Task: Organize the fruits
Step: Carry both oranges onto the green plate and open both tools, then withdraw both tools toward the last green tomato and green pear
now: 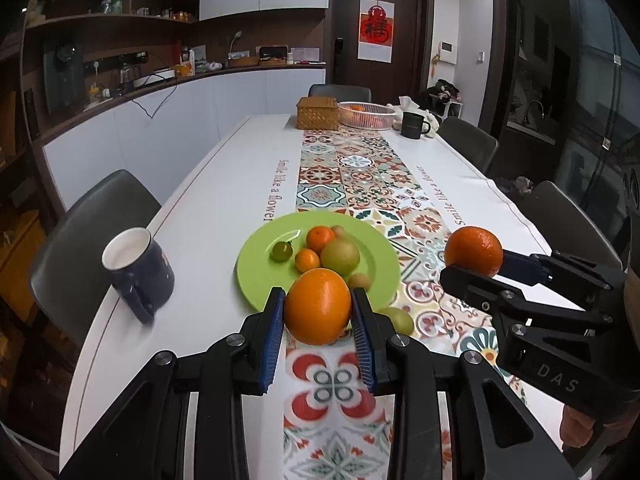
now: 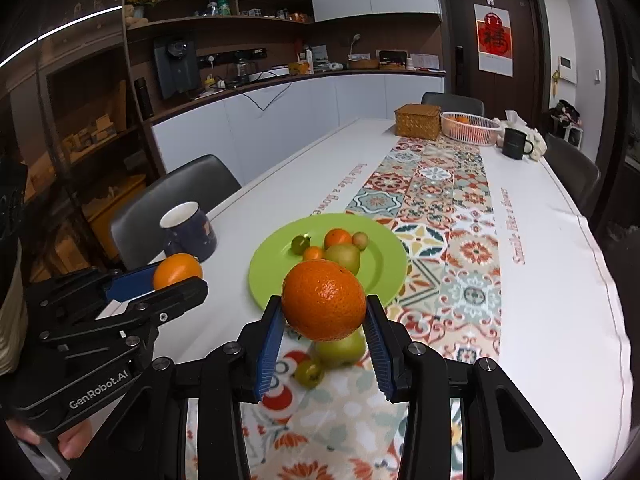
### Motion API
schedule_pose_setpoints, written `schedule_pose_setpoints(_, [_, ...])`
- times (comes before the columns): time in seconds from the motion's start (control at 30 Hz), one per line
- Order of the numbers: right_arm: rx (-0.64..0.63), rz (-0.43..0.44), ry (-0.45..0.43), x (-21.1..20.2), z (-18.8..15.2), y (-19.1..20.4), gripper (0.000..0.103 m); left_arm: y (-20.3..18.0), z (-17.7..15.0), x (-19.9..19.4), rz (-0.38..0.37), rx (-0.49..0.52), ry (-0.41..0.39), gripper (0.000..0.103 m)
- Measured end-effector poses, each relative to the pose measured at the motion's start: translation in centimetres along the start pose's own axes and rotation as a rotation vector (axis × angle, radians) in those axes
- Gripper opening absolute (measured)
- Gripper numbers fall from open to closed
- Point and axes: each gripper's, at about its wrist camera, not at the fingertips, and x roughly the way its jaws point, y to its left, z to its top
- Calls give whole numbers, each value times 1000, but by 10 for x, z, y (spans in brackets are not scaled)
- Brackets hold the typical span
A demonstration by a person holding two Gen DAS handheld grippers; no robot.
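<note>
My left gripper (image 1: 319, 307) is shut on a smooth orange (image 1: 318, 306), held above the table just in front of a green plate (image 1: 260, 268). My right gripper (image 2: 323, 316) is shut on a rougher, darker orange (image 2: 323, 300); it also shows at the right of the left wrist view, right gripper (image 1: 472, 260) with its orange (image 1: 474, 251). The green plate (image 2: 384, 276) carries two small oranges, a green apple (image 1: 340, 257), a small green fruit and brownish small fruits. On the runner below lie a green apple (image 2: 340, 350) and a small green fruit (image 2: 309, 374). The left gripper (image 2: 176, 276) appears at left.
A dark blue mug (image 1: 138, 270) stands left of the plate near the table edge. At the far end are a wicker box (image 1: 318, 113), a white basket with fruit (image 1: 366, 114) and a black mug (image 1: 412, 124). Grey chairs surround the table.
</note>
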Motion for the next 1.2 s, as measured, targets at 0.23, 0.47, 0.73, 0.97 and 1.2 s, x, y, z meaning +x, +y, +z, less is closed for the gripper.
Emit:
schedule_pose_setpoints(0.23, [-28, -31, 21, 25, 27, -7, 41, 10, 23, 27, 15, 5, 20, 33])
schedule_pose_setpoints(0.47, [-46, -58, 63, 61, 47, -21, 41, 21, 37, 62, 22, 10, 58, 33])
schedule_pose_setpoints(0.73, [-45, -75, 148, 111, 44, -36, 41, 28, 32, 112, 32, 11, 127, 33])
schedule_pose_setpoints(0.97, [-27, -76, 215, 147, 30, -46, 41, 33, 21, 146, 35, 13, 190, 33])
schedule_pose_setpoints(1.2, [-21, -64, 246, 164, 22, -48, 41, 34, 14, 165, 35, 13, 234, 33])
